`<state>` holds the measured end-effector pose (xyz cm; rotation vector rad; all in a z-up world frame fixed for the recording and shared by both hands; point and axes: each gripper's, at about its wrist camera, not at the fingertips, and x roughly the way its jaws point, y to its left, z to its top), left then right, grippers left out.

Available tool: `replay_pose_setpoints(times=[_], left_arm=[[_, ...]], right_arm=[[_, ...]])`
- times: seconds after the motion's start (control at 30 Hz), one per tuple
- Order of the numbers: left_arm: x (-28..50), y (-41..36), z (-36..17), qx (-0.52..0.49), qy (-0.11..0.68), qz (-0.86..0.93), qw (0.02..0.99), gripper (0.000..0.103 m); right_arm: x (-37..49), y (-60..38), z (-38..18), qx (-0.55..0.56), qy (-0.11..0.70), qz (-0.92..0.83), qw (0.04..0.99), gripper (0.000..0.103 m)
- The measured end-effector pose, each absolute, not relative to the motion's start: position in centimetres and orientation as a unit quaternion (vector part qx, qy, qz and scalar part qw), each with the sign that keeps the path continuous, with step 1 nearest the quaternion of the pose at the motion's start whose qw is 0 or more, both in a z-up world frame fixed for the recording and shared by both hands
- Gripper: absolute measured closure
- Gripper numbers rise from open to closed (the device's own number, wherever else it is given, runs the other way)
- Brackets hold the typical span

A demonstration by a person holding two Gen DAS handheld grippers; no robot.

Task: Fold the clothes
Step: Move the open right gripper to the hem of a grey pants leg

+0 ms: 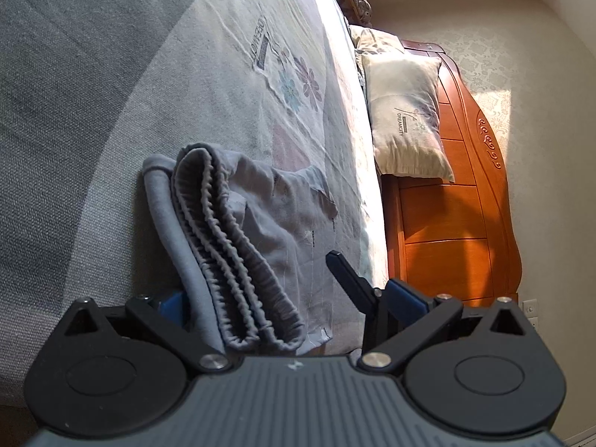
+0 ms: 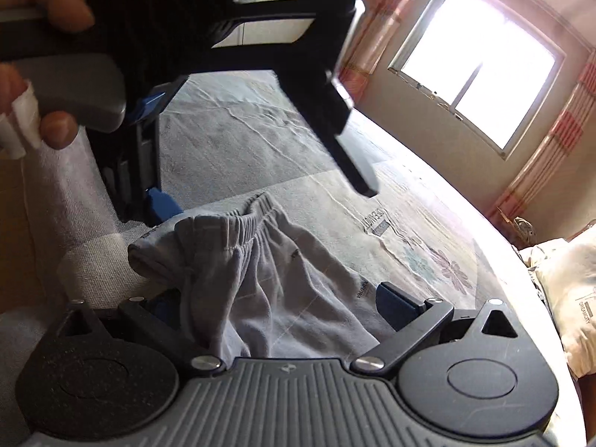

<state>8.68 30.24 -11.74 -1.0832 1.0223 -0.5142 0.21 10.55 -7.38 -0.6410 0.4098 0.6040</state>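
Observation:
A folded grey garment [image 1: 238, 231] with a ribbed elastic waistband [image 1: 231, 253] lies on the bed sheet [image 1: 186, 74]. My left gripper [image 1: 253, 279] is open wide and straddles the waistband end. Its right finger [image 1: 346, 272] is bare, and the cloth hides its left finger. In the right wrist view the same garment [image 2: 283, 283] lies between the spread fingers of my right gripper [image 2: 275, 298], also open, with its left finger under the cloth. The left gripper [image 2: 264, 195] hangs above the waistband [image 2: 242, 219], held by a hand [image 2: 44, 7].
The pale sheet carries a floral print [image 1: 301, 82] and creases. A pillow [image 1: 406, 119] leans on an orange wooden headboard [image 1: 458, 193] at the right. The bed's near edge [image 2: 93, 253] runs close to the garment. A bright window [image 2: 476, 59] with striped curtains lies beyond.

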Motion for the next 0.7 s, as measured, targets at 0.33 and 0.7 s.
replay_pose_setpoints(times=[0.33,0.7], left_arm=[[10.9,28.6,-12.8,-0.479,0.473,-0.24,0.699,0.001],[11.6,28.9,-13.1,-0.47,0.489,-0.253,0.69,0.001]], right_arm=[[0.5,9.9,-6.9,-0.298,0.206,0.295,0.884,0.0],[1.1,4.4,-4.7,-0.213,0.29,0.404,0.841,0.0]])
